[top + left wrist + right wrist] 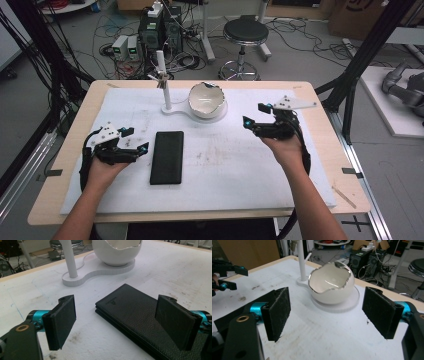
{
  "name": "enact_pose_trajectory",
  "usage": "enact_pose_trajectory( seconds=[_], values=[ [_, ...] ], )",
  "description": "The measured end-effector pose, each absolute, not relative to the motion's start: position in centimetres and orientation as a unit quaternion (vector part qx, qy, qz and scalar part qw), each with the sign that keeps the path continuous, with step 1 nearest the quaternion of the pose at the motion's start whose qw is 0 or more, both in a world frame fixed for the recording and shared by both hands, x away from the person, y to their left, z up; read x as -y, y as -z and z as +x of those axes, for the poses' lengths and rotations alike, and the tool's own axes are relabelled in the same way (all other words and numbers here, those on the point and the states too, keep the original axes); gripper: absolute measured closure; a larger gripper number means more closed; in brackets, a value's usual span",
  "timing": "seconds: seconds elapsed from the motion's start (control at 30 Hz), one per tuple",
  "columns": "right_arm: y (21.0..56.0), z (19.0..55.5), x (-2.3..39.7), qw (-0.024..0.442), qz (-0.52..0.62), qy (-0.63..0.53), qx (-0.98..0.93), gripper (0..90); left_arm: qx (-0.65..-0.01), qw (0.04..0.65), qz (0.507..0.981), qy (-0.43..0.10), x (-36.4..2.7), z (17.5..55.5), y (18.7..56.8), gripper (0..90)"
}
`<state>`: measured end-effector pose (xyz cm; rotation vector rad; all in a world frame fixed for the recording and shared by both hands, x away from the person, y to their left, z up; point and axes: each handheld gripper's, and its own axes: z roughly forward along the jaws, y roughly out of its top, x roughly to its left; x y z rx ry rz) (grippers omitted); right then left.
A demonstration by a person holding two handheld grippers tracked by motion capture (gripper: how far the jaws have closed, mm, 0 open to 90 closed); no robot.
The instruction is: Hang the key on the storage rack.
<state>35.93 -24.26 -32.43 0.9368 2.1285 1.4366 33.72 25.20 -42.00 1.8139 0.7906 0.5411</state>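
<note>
I hold one hand-held gripper in each hand above the white surface [240,170]. My left hand-held gripper [136,145] is released, its jaws stand wide apart and nothing is between them; it hovers just beside the left long edge of the black wallet [167,157], and it does not touch it. The wallet lies flat on the surface, closed, with its long side pointing away from me, in the left half of the surface. In the left gripper view the right jaw stands over the near part of the wallet [135,315] and the left jaw stands over the bare surface. My right hand-held gripper [255,116] is also released, with wide jaws and nothing between them. It points toward the white bowl [207,99], which has a wavy rim and sits on a flat white stand [172,109] near the far edge of the surface. In the right gripper view the bowl [332,286] is ahead between the two jaws, well apart from them. A thin white post [164,82] rises upright from the same stand, just beside the bowl.
</note>
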Motion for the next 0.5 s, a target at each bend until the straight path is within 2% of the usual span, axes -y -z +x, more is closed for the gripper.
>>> enact_pose_trajectory(
  seconds=[0.23,0.5],
  values=[
    [35.9,33.7,27.2,0.204,0.352,-0.534,-0.741,21.6,-0.32,0.523,0.758,-0.224,-25.0,33.8,41.9,17.0],
    [38.3,33.2,29.4,0.211,0.387,-0.529,-0.725,21.2,-0.311,0.526,0.76,-0.22,-24.6,33.6,41.6,17.0]
  ],
)
